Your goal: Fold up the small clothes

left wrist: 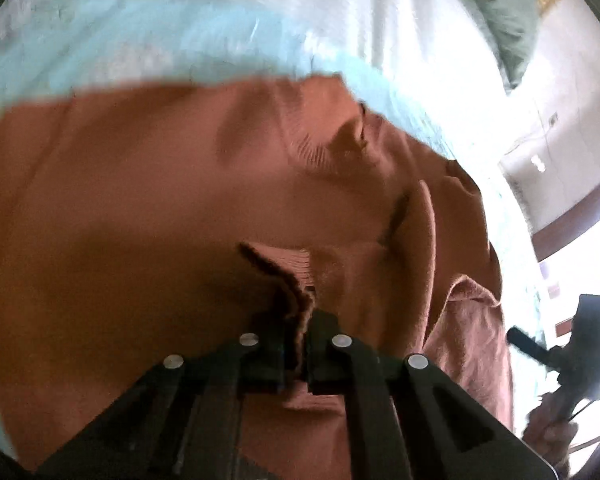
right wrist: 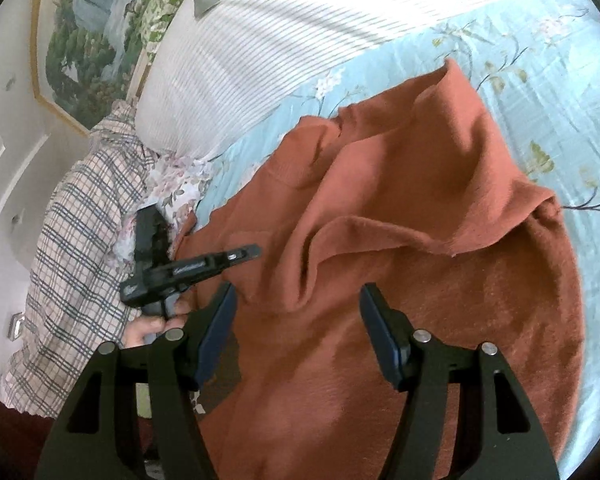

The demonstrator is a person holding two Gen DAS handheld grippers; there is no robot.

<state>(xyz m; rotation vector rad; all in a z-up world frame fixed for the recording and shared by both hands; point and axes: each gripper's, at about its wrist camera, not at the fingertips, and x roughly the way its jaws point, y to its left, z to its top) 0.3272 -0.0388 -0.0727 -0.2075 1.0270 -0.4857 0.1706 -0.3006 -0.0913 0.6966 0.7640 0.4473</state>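
Note:
A rust-orange knit sweater (right wrist: 400,216) lies rumpled on a light blue floral bedsheet (right wrist: 540,60). It also fills the left wrist view (left wrist: 139,208). My left gripper (left wrist: 297,332) is shut on a ribbed edge of the sweater (left wrist: 287,280) and lifts it. The left gripper also shows in the right wrist view (right wrist: 243,252), at the sweater's left edge. My right gripper (right wrist: 295,296) is open and empty, just above the sweater's lower middle. In the left wrist view the right gripper (left wrist: 588,340) sits at the far right edge, its jaws unclear.
A white ribbed pillow (right wrist: 279,40) lies at the head of the bed. A person in a plaid shirt (right wrist: 79,240) stands at the bed's left side. A landscape painting (right wrist: 87,32) hangs on the wall. A dark green cloth (left wrist: 500,20) lies beyond the pillow.

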